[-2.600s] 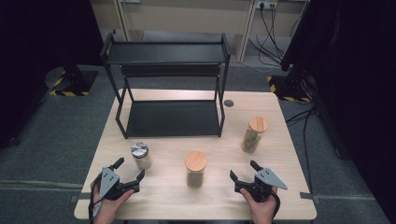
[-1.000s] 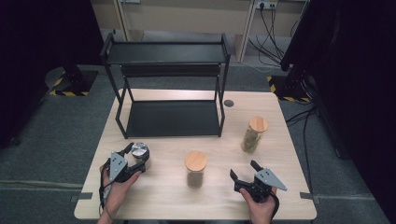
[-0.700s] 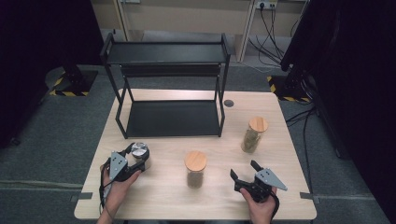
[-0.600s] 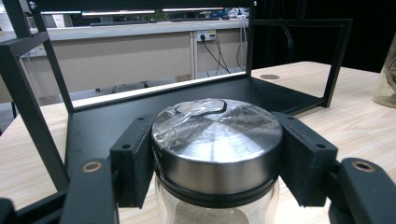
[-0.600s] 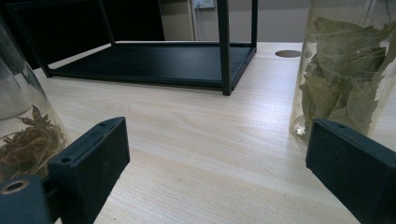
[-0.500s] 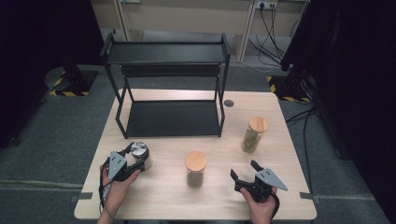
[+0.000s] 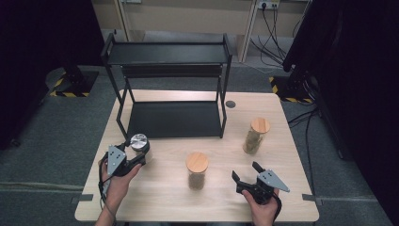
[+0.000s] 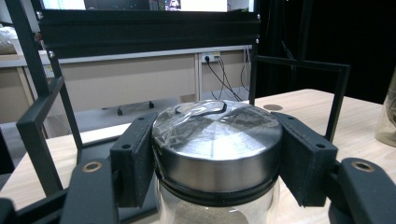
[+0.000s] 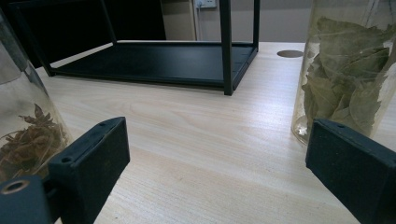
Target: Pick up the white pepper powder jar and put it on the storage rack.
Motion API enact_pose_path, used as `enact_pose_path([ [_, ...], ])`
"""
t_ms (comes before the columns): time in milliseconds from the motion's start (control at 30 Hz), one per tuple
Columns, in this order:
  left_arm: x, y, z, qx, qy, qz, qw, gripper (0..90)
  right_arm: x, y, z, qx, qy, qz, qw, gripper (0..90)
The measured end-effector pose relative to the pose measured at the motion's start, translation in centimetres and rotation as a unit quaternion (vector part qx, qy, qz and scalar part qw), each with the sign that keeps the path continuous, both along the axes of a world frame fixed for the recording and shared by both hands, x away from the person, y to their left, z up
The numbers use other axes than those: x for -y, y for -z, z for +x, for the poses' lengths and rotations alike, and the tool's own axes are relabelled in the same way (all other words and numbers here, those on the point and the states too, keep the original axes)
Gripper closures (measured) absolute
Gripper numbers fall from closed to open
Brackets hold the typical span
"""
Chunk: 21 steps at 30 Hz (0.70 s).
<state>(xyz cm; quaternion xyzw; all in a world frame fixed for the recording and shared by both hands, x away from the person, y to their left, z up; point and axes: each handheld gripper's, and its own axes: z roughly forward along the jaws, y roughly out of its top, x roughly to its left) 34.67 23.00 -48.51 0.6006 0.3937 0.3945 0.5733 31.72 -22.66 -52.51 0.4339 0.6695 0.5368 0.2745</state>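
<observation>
Pale wood grain runs across the counter (image 7: 160, 197), a smooth rectangular top standing on grey carpet. Nearest the person, the left tool (image 7: 137, 156) pinches a glass jar (image 8: 217, 154) by its round brushed-steel lid, one black pad pressed to each side of the lid, and a strip of clear film lies crinkled on top. In the high view that jar (image 7: 139, 143) sits at the tip of the left tool, just in front of the rack. The right tool (image 7: 245, 173) rests low near the counter's near edge with its blocky black jaws spread wide and nothing between them. Off its left jaw stands a clear jar with a cork lid (image 7: 196, 169) holding brown dried bits; beyond its right jaw, a taller cork-topped jar (image 7: 254, 135) packed with green leaves. Farther ahead of both tools stands a black metal rack (image 7: 169, 120), square-tubed, with a flat lower shelf and an upper shelf.
</observation>
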Motion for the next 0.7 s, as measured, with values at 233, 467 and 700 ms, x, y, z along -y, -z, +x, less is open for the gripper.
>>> enact_pose_path([
  [233,0.1,-0.9,0.6,0.004,-0.006,0.0,1.0,35.0,0.0,0.0,0.0,-0.001,0.0,0.001,1.0,6.7],
  [467,0.1,-1.5,1.2,0.004,-0.012,0.001,0.9999,35.1,0.0,0.0,0.0,0.0,-0.001,0.001,1.0,6.7],
  [700,0.2,-2.4,1.9,0.011,-0.015,-0.003,0.9998,35.1,0.0,0.0,0.0,0.0,-0.001,0.002,1.0,6.7],
])
